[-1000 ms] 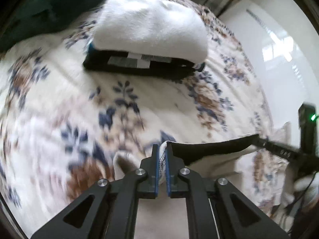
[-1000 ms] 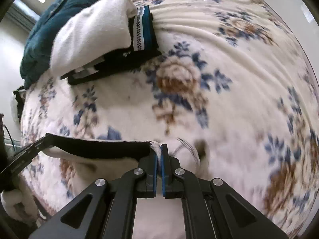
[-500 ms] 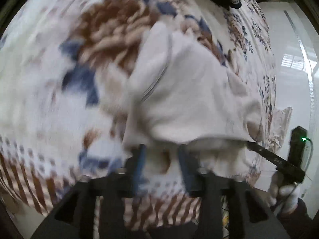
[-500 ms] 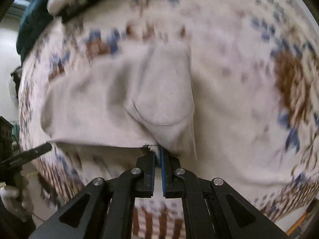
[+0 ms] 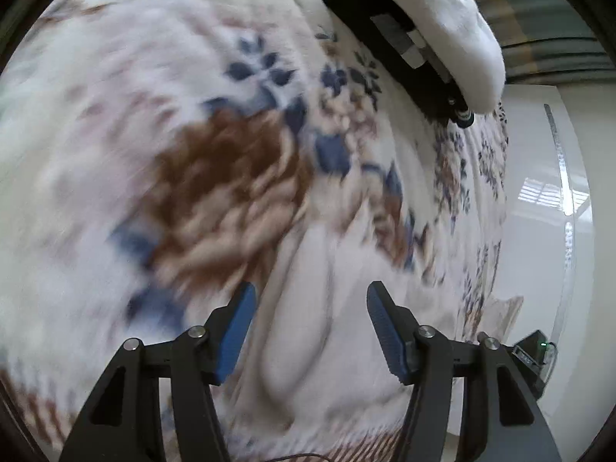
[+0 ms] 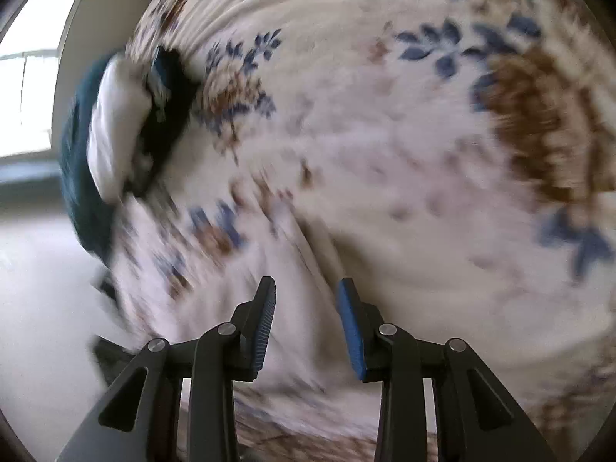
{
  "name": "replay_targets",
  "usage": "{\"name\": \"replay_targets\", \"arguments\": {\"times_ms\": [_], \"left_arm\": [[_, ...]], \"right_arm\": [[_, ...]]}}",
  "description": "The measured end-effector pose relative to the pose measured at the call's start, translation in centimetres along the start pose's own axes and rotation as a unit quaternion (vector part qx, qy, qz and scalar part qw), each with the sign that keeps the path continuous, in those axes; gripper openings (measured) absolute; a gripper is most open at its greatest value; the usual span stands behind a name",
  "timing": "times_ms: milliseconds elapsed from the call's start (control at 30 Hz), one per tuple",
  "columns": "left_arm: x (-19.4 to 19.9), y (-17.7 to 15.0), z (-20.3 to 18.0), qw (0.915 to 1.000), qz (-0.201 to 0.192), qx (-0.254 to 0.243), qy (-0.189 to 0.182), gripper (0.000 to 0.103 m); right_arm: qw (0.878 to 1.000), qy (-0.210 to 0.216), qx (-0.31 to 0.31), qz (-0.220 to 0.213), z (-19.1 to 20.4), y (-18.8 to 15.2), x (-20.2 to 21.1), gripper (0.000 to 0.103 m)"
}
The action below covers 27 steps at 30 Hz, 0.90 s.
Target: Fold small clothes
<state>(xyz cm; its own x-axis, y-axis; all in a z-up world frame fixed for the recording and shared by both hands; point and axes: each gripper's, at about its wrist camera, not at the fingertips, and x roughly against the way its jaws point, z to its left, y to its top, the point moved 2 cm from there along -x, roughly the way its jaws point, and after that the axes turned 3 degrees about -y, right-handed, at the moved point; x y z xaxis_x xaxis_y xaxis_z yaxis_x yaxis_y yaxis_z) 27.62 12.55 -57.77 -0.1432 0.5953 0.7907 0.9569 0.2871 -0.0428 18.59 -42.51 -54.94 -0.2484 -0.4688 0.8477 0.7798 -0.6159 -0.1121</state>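
Both grippers' jaws now parted over garment [image 5: 308, 331].

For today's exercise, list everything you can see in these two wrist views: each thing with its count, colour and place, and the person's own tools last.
Pale garment: one, cream-white, blurred, lying on the blanket just ahead of both tongs.
Floral blanket: one, cream with brown and blue flowers, covering the whole surface.
Stack of folded clothes: one pile, fluffy white piece on top of black pieces, at the far side of the blanket.
Teal fabric: one, dark teal, behind the stack in the right wrist view.
Floor: glossy white, beyond the blanket's edge.
Left tongs: black with blue pads, open, holding nothing.
Right tongs: black with blue pads, open, holding nothing.
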Motion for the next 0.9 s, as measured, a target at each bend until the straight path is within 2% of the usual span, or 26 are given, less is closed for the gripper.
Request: {"name": "replay_targets", "arguments": {"times_ms": [100, 133, 167, 200, 333, 433, 500, 567, 600, 633, 667, 700, 733, 767, 900], "left_arm": [[-2.8, 1.8, -0.2, 0.9997, 0.018, -0.01, 0.01, 0.055], [-3.9, 2.3, -0.3, 0.9989, 0.025, -0.023, 0.031, 0.051], [-4.4, 2.5, -0.4, 0.9982, 0.029, -0.033, 0.041, 0.021], [-5.3, 2.6, -0.3, 0.9962, 0.038, -0.05, 0.061, 0.009], [-6.0, 2.5, 0.4, 0.9951, 0.04, -0.064, 0.064, 0.009], [-6.3, 2.8, 1.3, 0.9965, 0.042, -0.049, 0.054, 0.009], [-6.1, 3.1, 1.5, 0.9971, 0.045, -0.041, 0.045, 0.009], [-5.7, 3.1, 1.5, 0.9974, 0.05, -0.036, 0.037, 0.013], [-5.2, 2.9, 1.5, 0.9978, 0.053, -0.029, 0.028, 0.013], [-4.8, 2.8, 1.4, 0.9981, 0.053, -0.024, 0.021, 0.016], [-4.0, 2.6, 1.5, 0.9984, 0.05, -0.017, 0.017, 0.027], [-3.2, 2.2, 1.6, 0.9988, 0.047, -0.011, 0.01, 0.032], [-2.4, 1.8, 1.9, 0.9989, 0.045, -0.007, 0.002, 0.042], [-1.6, 1.1, 2.2, 0.999, 0.045, -0.004, -0.005, 0.051], [-0.9, -1.9, 2.9, 0.9972, 0.063, 0.018, -0.035, 0.052]], "right_arm": [[0.998, 0.039, -0.047, 0.028, 0.0, 2.2, -3.6, 0.037], [0.998, 0.04, -0.049, 0.031, 0.3, 2.4, -4.4, 0.022], [0.998, 0.028, -0.048, 0.022, 0.5, 2.7, -5.0, 0.005], [0.999, 0.013, -0.044, 0.012, 1.0, 2.8, -5.5, 0.005], [0.997, -0.049, -0.057, -0.01, -0.3, 3.6, -6.6, 0.004], [0.995, -0.082, -0.061, -0.008, -1.4, 4.5, -7.8, 0.002], [0.995, -0.089, -0.054, 0.004, -1.5, 4.7, -8.5, 0.002], [0.995, -0.085, -0.052, 0.013, -1.0, 4.9, -8.2, 0.007], [0.995, -0.074, -0.059, 0.017, -1.0, 4.9, -7.9, 0.01], [0.996, -0.051, -0.074, 0.019, -1.0, 4.8, -7.0, 0.016], [0.996, -0.037, -0.081, 0.018, -0.9, 4.7, -6.2, 0.029], [0.996, -0.029, -0.082, 0.014, -0.9, 4.5, -5.1, 0.035], [0.997, -0.022, -0.079, 0.009, -0.9, 4.1, -4.2, 0.043], [0.997, -0.013, -0.073, 0.006, -0.8, 3.6, -3.4, 0.046], [0.996, 0.006, -0.07, 0.051, -1.6, 0.8, -3.0, 0.047]]}}
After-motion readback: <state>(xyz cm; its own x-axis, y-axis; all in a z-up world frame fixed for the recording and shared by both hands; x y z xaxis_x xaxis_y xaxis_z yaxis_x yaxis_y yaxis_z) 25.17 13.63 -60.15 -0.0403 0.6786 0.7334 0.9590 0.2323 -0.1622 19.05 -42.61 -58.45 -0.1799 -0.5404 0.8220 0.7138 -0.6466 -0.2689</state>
